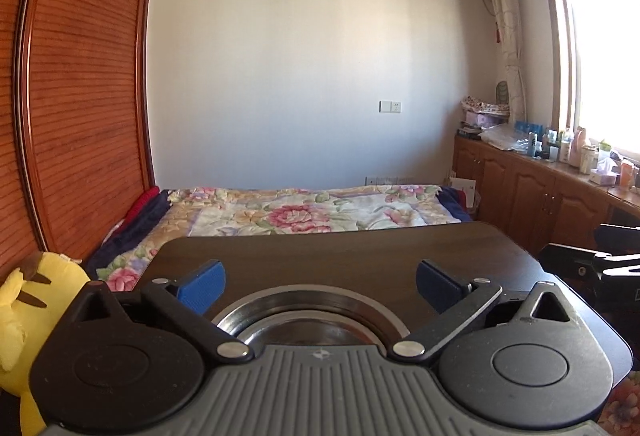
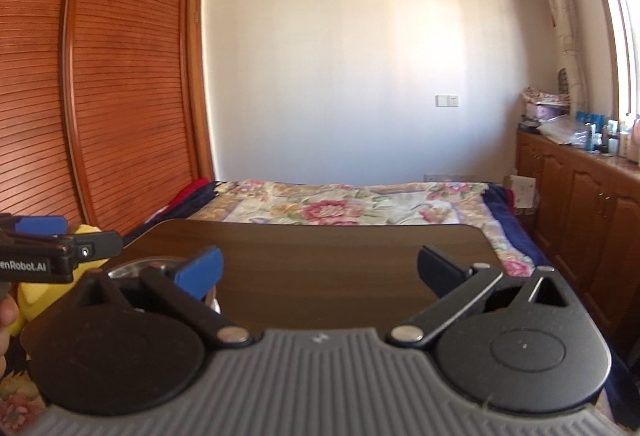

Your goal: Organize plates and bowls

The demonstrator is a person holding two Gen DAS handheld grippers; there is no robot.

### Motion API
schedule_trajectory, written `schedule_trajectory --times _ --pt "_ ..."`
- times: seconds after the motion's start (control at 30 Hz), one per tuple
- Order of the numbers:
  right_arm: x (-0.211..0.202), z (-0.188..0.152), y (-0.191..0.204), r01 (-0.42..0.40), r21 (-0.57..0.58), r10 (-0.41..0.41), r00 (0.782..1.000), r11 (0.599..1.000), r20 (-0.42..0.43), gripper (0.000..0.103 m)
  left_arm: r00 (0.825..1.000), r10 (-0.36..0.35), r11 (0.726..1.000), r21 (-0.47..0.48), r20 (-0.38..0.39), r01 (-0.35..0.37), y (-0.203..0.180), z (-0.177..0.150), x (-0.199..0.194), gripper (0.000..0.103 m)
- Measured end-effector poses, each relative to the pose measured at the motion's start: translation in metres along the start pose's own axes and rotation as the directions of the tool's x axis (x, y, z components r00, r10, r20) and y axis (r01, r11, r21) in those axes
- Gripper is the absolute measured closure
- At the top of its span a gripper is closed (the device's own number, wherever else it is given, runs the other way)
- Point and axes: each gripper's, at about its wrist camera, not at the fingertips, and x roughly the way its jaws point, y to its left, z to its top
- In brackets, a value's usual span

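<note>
Hovering over the near edge of the table [image 1: 360,252], the left gripper [image 1: 320,286] has its jaws spread wide with nothing between the blue pads. The steel plate [image 1: 308,316] lies flat on the table just under and behind the fingertips, untouched; it may be a stack of dishes, since only the far rim and part of the well show. The right gripper [image 2: 320,272] is likewise wide and empty, over bare wood, with the plate's rim [image 2: 132,264] off to its left.

Risks, as judgement:
- The plate is thin, shiny and lies flush. Pads coming in level could skid over the rim or push it along the smooth top.
- It sits close to the near edge, so a shove toward the person could tip it off.
- The two grippers are close together and could collide if both reach for it.

Surroundings: dark wood-grain table, otherwise bare as far as visible. Beyond it is a bed with a flowered quilt [image 1: 304,212]. A slatted wardrobe [image 1: 88,96] stands left, with a yellow plush toy [image 1: 24,312] below it. Low cabinets [image 1: 540,192] and a bright window are right.
</note>
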Motion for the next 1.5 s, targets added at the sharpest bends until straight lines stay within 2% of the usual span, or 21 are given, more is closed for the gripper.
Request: schedule_trajectory --times 0.2,1.0,1.5 --pt "-0.006 -0.004 -0.001 0.025 0.014 -0.025 1.000 1.000 0.001 0.000 1.000 0.009 0.999 0.036 -0.001 -0.009 -0.007 -0.006 -0.005 0.001" --pt "-0.002 -0.028 0.004 0.063 0.001 -0.063 0.997 0.998 -0.039 0.000 0.993 0.066 0.997 0.040 -0.095 -0.063 0.004 -0.048 0.005 0.001" --pt "0.000 -0.028 0.003 0.062 0.005 -0.062 0.997 0.998 -0.049 0.000 0.993 0.065 0.997 0.042 -0.100 -0.062 0.007 -0.048 0.005 0.001"
